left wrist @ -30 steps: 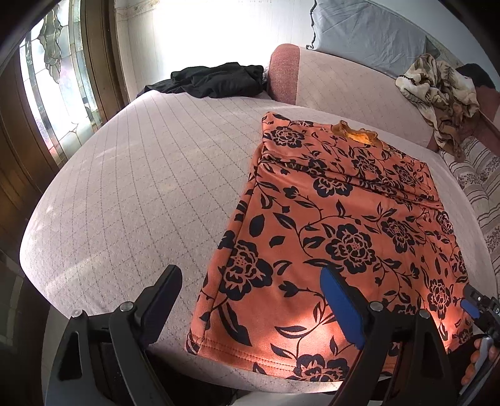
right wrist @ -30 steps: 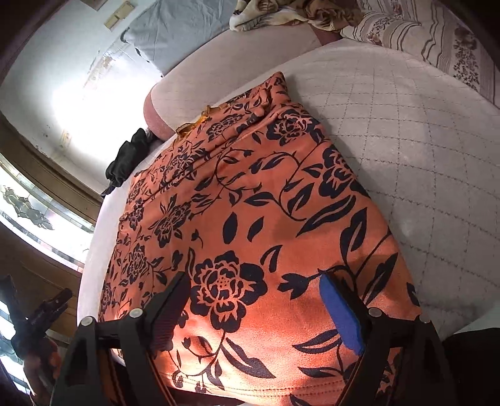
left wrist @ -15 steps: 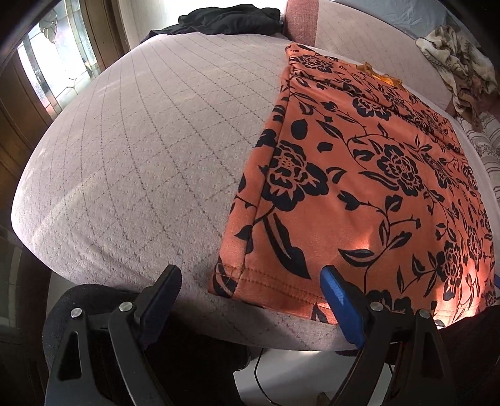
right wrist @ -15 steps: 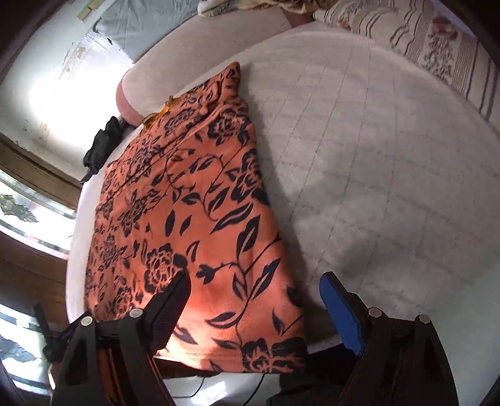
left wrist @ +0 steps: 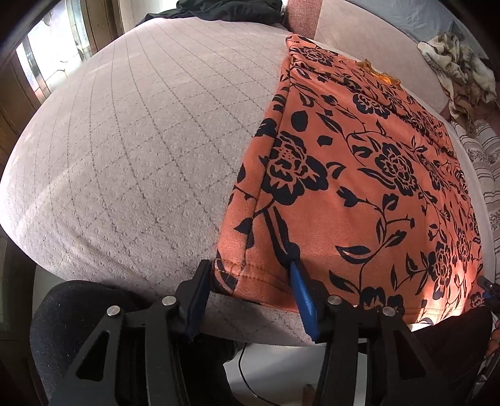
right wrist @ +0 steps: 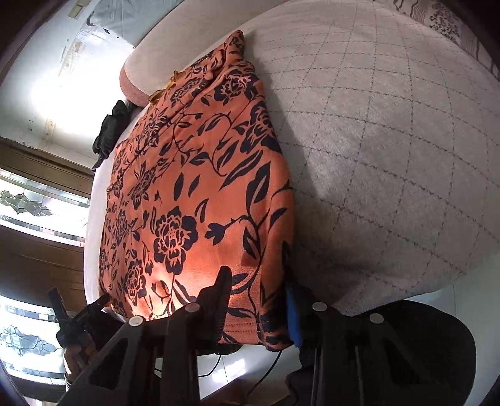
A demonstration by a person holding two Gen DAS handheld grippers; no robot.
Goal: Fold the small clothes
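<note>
An orange garment with a black flower print (left wrist: 359,175) lies flat on the pale quilted bed (left wrist: 140,140), sleeves folded in, hem at the near edge. My left gripper (left wrist: 250,278) straddles the hem's left corner, jaws partly closed around it, a gap still showing. In the right wrist view the garment (right wrist: 193,200) runs away from me, and my right gripper (right wrist: 257,299) straddles the hem's right corner with jaws partly closed. The other gripper (right wrist: 78,315) shows at the lower left there.
A black garment (left wrist: 225,9) lies at the bed's far end by the pink headboard cushion (left wrist: 303,15). A patterned cloth (left wrist: 459,68) and striped bedding (left wrist: 481,162) sit at the right. A window (left wrist: 47,62) is at the left. A black seat (left wrist: 78,318) is below the bed edge.
Both grippers moved down and forward to the hem's corners and their jaws narrowed around the fabric. The garment itself has not shifted.
</note>
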